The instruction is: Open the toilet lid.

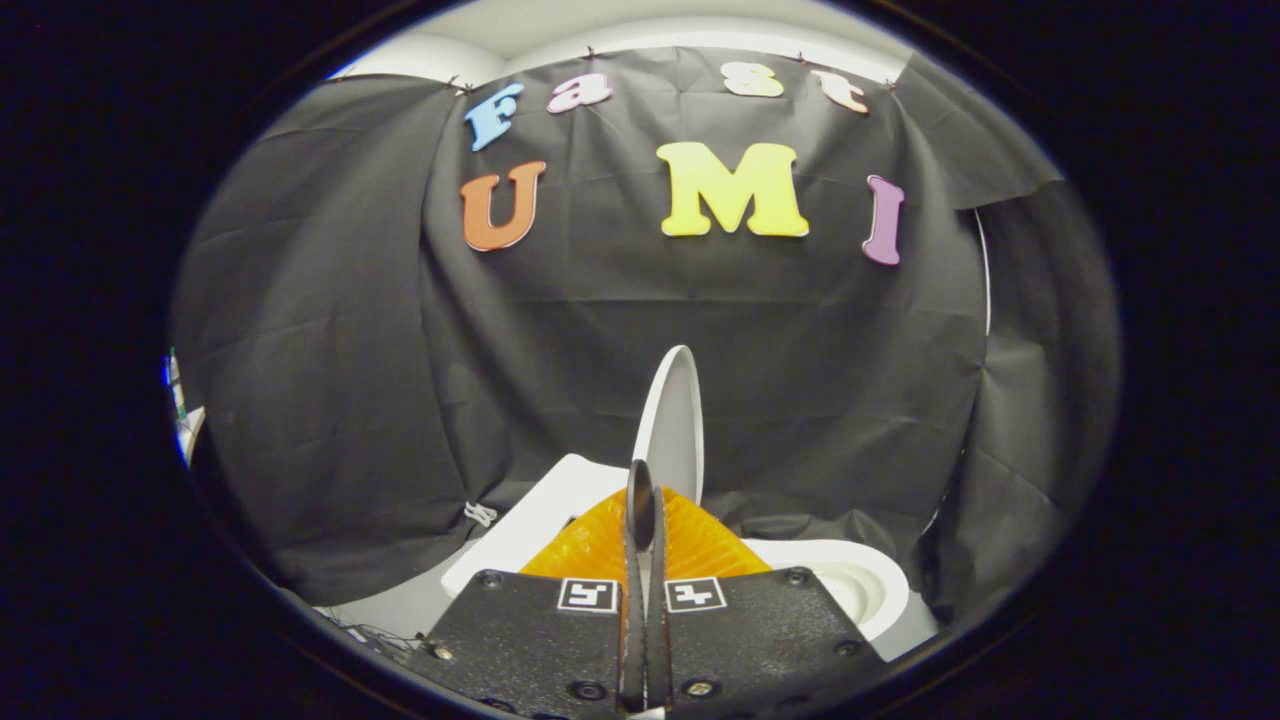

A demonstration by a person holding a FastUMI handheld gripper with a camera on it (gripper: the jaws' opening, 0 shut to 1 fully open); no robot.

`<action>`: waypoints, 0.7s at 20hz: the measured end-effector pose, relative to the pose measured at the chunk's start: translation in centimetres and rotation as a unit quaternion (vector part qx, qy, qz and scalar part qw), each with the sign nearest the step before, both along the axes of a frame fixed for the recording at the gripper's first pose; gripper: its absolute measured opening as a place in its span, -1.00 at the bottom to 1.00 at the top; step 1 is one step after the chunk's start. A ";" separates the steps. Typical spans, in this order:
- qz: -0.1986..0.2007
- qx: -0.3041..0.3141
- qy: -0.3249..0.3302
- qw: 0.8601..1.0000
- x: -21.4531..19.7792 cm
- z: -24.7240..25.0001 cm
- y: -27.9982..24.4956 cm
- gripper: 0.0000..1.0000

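Since the toilet lid (672,420) stands raised on edge, near upright, in the lower centre of the frame just beyond the tips of the tool (645,500), the lifting step is judged to be at or close to its end. The lid shows as a narrow white oval seen almost edge-on against the black booth wall (400,380). Below and to the right of it lies the white toilet bowl (860,590) with its rim exposed; a white body section (540,520) extends toward the lower left.

The tool's two fingers are pressed nearly together, with a thin gap between them. Whether the lid's lower edge is pinched in that gap cannot be told, as the fingers cover the contact area.

Next move, as a judgement: confirm the lid rests past its balance point against its stop, then spread the fingers and draw the tool straight back. Releasing too early risks the lid falling shut.
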State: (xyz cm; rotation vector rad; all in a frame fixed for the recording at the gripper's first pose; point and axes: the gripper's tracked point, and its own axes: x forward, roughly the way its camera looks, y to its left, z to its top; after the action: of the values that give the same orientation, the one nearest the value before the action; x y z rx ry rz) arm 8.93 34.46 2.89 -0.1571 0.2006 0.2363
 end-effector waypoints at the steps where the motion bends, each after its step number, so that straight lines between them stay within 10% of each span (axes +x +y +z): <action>1: 0.001 -0.003 0.001 1.000 0.0 -0.1 0.4 -0.91; 11: 0.028 -0.060 -0.002 0.998 0.0 -1.4 5.6 -0.90; 14: 0.101 -0.026 -0.005 0.995 -1.4 -0.9 7.0 -0.17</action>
State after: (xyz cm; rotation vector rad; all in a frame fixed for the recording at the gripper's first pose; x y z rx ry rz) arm 7.57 41.41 2.00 -0.2305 0.1817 0.4319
